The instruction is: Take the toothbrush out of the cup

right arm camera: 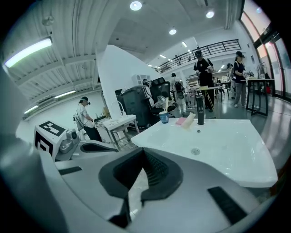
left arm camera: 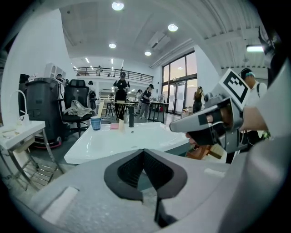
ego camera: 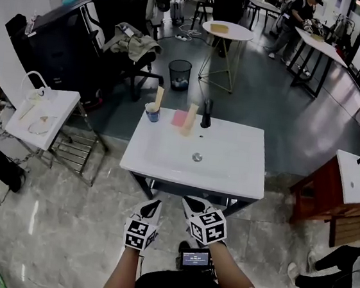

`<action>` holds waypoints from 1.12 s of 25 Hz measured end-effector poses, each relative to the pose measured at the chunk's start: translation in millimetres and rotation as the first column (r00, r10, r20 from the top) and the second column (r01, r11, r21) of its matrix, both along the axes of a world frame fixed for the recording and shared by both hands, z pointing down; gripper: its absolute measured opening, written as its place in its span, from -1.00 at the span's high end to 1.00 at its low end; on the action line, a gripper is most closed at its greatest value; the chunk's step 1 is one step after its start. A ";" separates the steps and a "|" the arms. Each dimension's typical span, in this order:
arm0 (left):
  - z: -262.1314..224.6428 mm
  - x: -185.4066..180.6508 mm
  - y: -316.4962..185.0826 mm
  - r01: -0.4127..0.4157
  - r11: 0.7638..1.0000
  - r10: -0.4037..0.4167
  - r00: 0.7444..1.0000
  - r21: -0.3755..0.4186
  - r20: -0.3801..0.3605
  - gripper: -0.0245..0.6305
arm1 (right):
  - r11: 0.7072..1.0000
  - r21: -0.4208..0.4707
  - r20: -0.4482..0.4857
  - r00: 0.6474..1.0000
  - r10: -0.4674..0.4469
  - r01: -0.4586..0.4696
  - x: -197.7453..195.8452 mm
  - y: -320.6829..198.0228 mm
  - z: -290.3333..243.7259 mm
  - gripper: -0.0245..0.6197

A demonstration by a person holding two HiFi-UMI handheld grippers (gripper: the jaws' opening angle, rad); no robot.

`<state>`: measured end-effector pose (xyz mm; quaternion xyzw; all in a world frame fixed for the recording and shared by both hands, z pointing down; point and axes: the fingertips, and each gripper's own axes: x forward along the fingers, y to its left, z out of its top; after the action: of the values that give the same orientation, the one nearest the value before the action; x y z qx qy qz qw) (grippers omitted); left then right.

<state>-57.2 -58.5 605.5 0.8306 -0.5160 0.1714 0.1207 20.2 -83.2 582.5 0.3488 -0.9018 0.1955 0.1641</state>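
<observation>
Grey flooring of a wide workshop hall is seen around a white washbasin [ego camera: 228,171] mounted on a dark frame, with office chairs, a black bin [ego camera: 179,74] and a round table [ego camera: 227,30] set further back, where several people are gathered. At the basin's far left corner a blue cup [ego camera: 152,112] is placed, and the toothbrush [ego camera: 159,96] is stood upright in it, its pale handle tilted slightly and raised well above the rim. Just to the right of the cup a pink block [ego camera: 180,117] is laid, a beige object [ego camera: 189,120] is propped beside it, and a black tap [ego camera: 206,113] is fixed next to that (the drain is set lower down, near the middle of the bowl). The left gripper [ego camera: 153,204] and the right gripper [ego camera: 190,203] are held side by side in front of the basin's near edge, well apart from the cup and pointed toward it. The jaws of both are seen pressed together in their own views, with nothing caught between them. A small white side table [ego camera: 62,101] is stood to the left of the basin.
</observation>
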 end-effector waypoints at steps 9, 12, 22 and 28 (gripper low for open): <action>-4.4 2.7 -62.5 0.049 0.999 -0.049 0.999 0.004 0.024 0.90 | 0.999 -0.011 0.012 0.999 -0.037 0.037 6.5 -70.2 2.1 0.90; -0.4 -3.7 -73.1 0.067 0.998 -0.067 0.997 -0.003 0.030 0.90 | 0.998 -0.028 0.010 0.998 -0.056 0.056 1.0 -81.3 10.5 0.90; 8.5 -32.5 -127.3 0.097 0.995 -0.097 0.995 -0.015 0.008 0.90 | 0.997 -0.045 -0.017 0.998 -0.066 0.065 -20.6 -132.0 21.4 0.90; 1.3 -59.5 -180.6 0.064 0.998 -0.064 0.998 -0.005 -0.012 0.90 | 0.998 -0.044 -0.041 0.999 -0.035 0.033 -47.1 -179.5 14.9 0.90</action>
<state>-116.7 -239.1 606.8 0.8142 -0.5413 0.1637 0.1312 -26.9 -262.7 597.4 0.3337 -0.8996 0.2046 0.1936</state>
